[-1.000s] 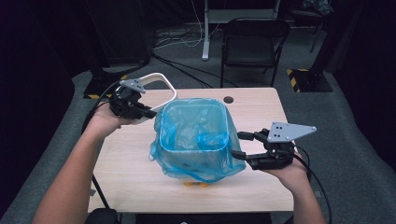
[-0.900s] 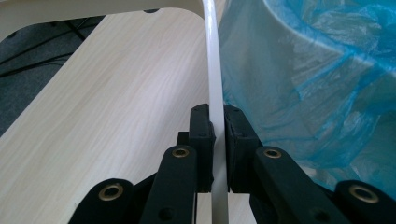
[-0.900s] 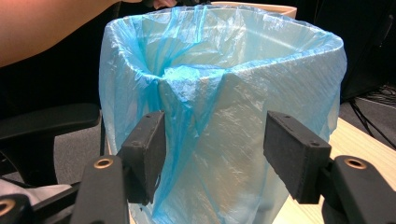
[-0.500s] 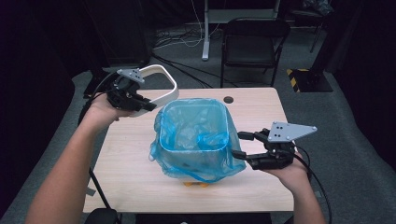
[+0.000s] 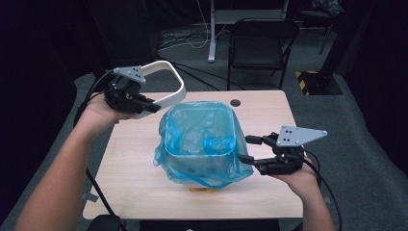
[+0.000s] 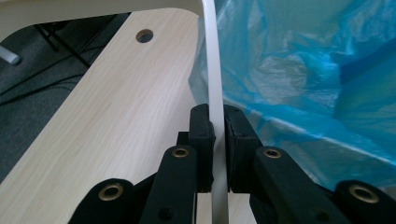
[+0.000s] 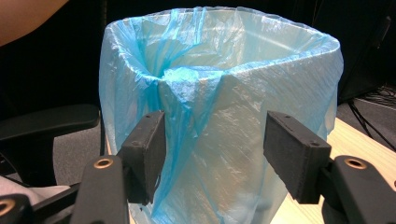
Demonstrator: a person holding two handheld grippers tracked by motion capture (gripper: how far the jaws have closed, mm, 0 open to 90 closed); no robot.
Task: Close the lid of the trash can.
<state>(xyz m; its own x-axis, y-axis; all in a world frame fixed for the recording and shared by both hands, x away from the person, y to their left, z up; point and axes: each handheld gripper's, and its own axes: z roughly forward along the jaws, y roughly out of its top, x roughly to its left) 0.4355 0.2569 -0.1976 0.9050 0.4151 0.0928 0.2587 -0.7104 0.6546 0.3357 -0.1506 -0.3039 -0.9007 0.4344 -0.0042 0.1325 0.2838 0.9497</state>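
Left tool (image 5: 150, 107): clamped on the white ring (image 5: 174, 86), lifted left of the bin.
Left gripper view: pads (image 6: 201, 135) pinch the ring's thin edge.
Right tool (image 5: 246, 150): jaws apart beside the blue bag (image 5: 202, 144).
Bin: mid-desk (image 5: 134, 183).

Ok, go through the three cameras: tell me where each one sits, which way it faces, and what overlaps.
High view: above the person's side, looking forward and down on the table; both forearms show, left gripper and right gripper.
Left gripper view: on the left gripper, looking along fingers shut on the white ring, bin at its right.
Right gripper view: on the right gripper, facing the bag-lined bin between open fingers.
Shared: the blue bag appears in all three.
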